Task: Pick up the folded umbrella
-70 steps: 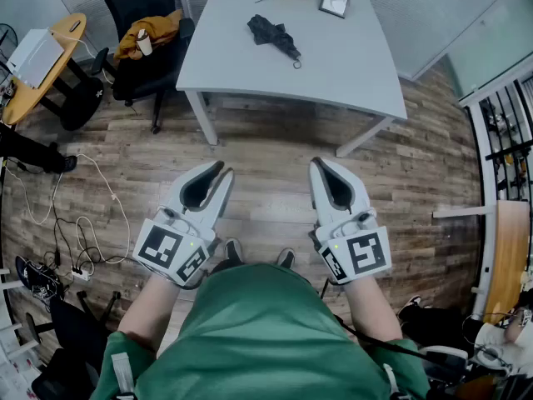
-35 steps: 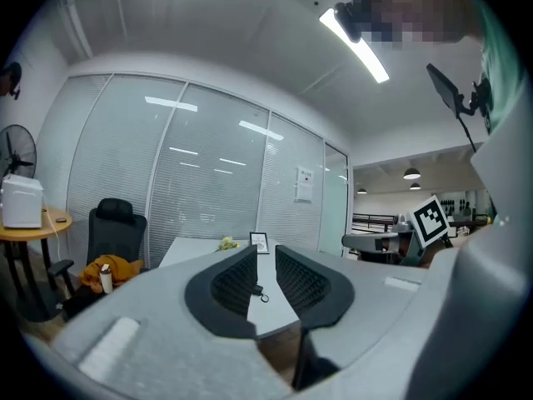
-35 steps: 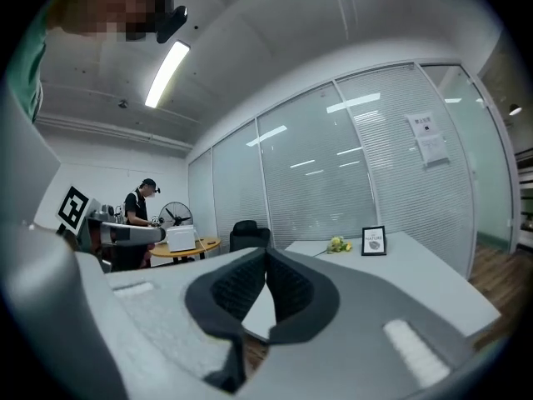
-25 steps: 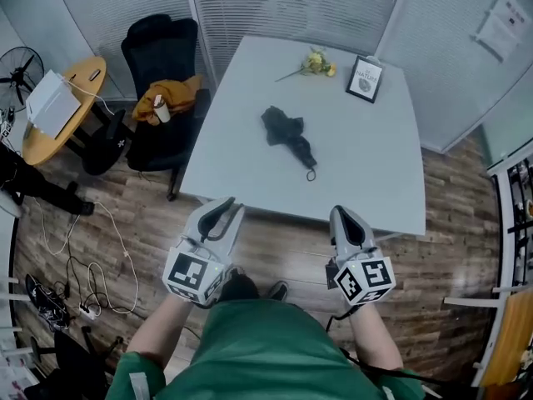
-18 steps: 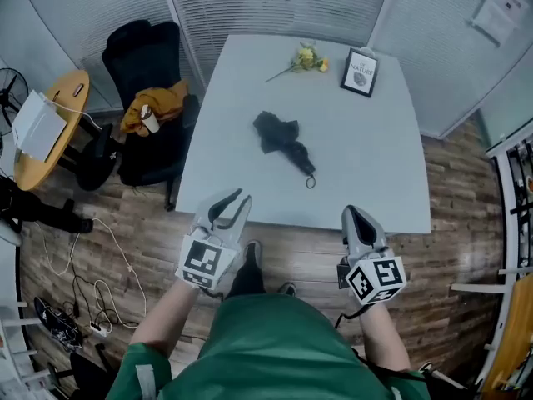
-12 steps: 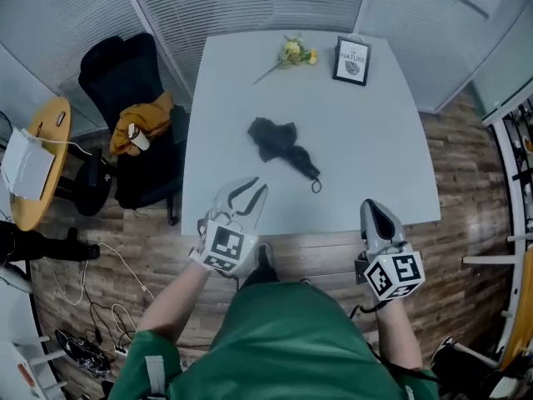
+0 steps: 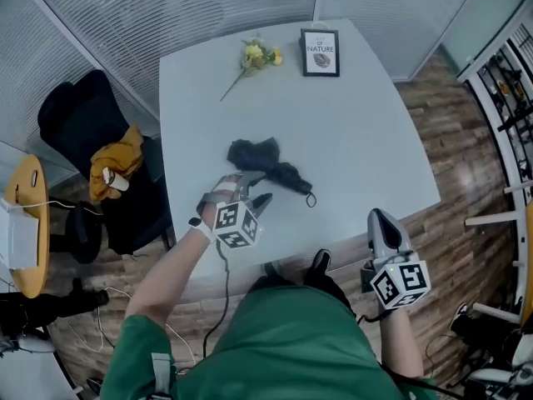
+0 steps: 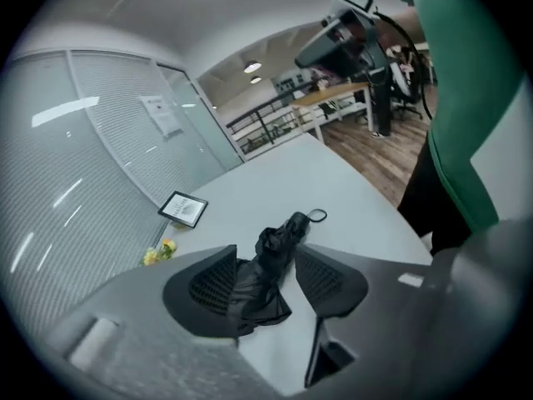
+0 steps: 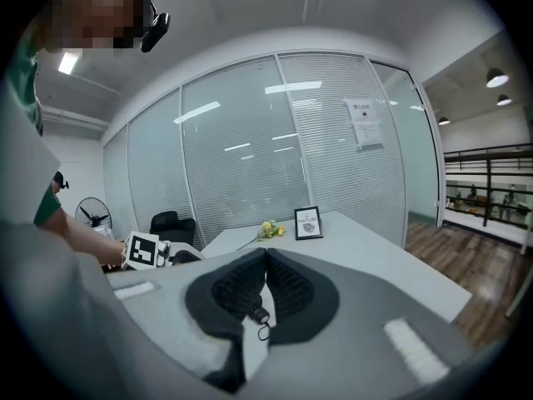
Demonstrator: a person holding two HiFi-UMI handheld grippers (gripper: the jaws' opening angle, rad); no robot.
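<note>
Over the table (image 7: 358, 132), left gripper (image 7: 250, 192) tilts down, jaws opening astride the umbrella (image 7: 268, 165).

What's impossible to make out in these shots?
Right gripper view: most of the folded umbrella, behind the jaws of the shut right gripper.
Left gripper view: the umbrella's near end, behind the opening jaws of the left gripper; whether they touch the fabric between them, unclear.
Wall notice, right gripper view: print too small.

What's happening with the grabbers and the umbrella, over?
Left gripper jaws opening, umbrella between them, not pinched yet. Right gripper shut, empty, off the table edge. Umbrella lies folded on the table. Nothing in the way.
</note>
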